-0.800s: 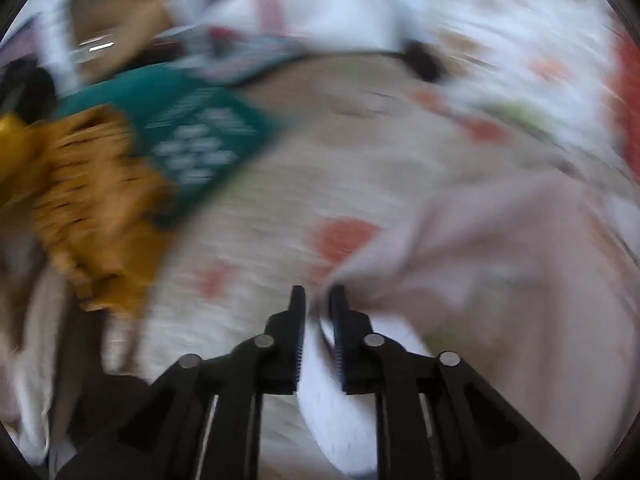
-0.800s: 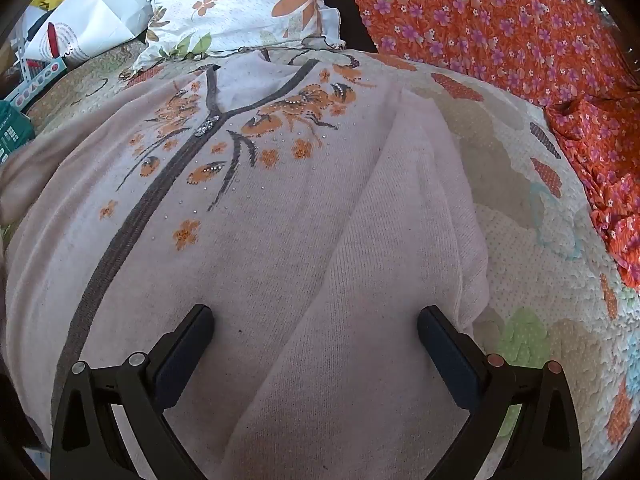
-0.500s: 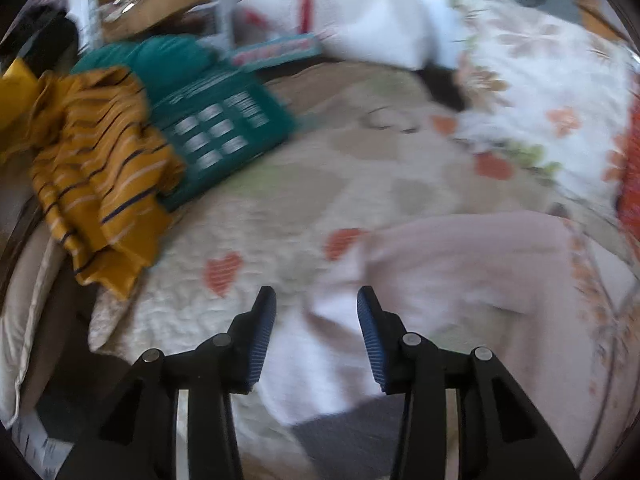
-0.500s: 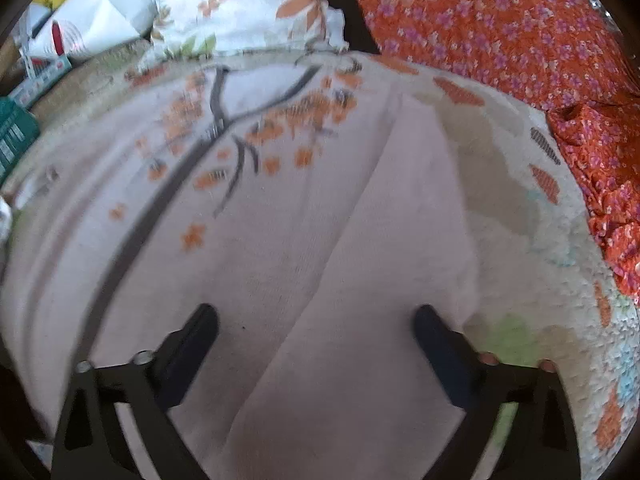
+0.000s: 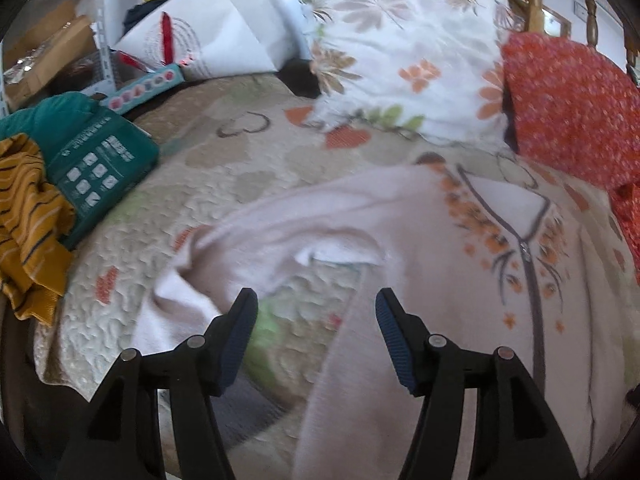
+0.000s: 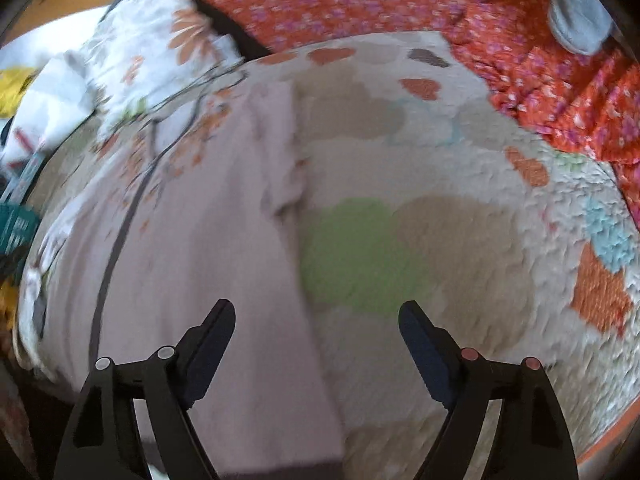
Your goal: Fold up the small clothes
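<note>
Hovering over the bed, your left gripper [image 5: 312, 322] has its jaws spread with nothing between them, and your right gripper [image 6: 316, 334] is likewise wide apart and empty. The pale pink knit cardigan with orange embroidered flowers and a grey zip [image 5: 460, 256] lies spread on the quilted cream bedspread with coloured heart patches [image 6: 460, 240], its left sleeve [image 5: 256, 236] looped outward in a loose bend toward the bed's edge.

What could go wrong: the knit looks soft and stretchy, so a pinch on one layer may drag the whole body askew, and the looped sleeve may bunch rather than fold flat. The textured quilt will probably grip the fabric, so sliding risks wrinkles. Both views are blurred, so the hem's exact edge is hard to judge.

Around you, a floral white pillow [image 5: 404, 64] and an orange flowered cloth [image 5: 572, 108] crowd the head of the bed; a teal printed package [image 5: 100, 164] and a mustard striped garment [image 5: 28, 224] sit at the left edge.
</note>
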`<state>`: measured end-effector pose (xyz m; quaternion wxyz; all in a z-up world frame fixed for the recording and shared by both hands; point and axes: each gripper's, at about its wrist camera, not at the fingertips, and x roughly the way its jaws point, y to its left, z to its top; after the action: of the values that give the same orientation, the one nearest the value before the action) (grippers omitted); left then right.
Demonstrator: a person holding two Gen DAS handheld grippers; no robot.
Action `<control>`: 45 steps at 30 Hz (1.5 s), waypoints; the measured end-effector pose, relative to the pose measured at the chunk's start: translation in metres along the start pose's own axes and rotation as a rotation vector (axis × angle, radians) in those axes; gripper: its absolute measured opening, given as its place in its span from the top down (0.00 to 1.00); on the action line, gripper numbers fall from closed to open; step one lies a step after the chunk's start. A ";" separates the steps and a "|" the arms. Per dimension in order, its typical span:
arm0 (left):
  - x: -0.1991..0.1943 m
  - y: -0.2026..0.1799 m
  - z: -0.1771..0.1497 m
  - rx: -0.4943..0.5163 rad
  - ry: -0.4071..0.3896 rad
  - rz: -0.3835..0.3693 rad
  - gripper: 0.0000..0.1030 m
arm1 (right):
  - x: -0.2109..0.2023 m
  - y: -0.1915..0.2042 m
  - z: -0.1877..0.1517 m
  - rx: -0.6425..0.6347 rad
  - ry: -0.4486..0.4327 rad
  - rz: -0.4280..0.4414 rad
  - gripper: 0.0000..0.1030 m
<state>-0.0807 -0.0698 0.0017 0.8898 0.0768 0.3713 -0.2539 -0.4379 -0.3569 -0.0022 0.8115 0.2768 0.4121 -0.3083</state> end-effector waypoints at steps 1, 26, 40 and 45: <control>0.000 -0.001 0.001 0.001 0.010 -0.008 0.41 | 0.000 0.005 -0.006 -0.025 0.018 -0.029 0.15; 0.013 -0.021 -0.011 0.076 0.074 -0.009 0.31 | -0.041 -0.053 0.051 0.190 -0.180 -0.339 0.45; 0.011 -0.106 -0.045 0.311 0.110 -0.117 0.31 | 0.033 0.089 0.039 -0.147 -0.076 -0.107 0.44; 0.009 -0.116 -0.045 0.302 0.131 -0.163 0.30 | 0.034 0.078 0.039 -0.122 -0.080 -0.114 0.40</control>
<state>-0.1622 -0.1586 -0.0306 0.8185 0.1956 0.3911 -0.3726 -0.3459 -0.3429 0.0042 0.8239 0.1905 0.4123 -0.3390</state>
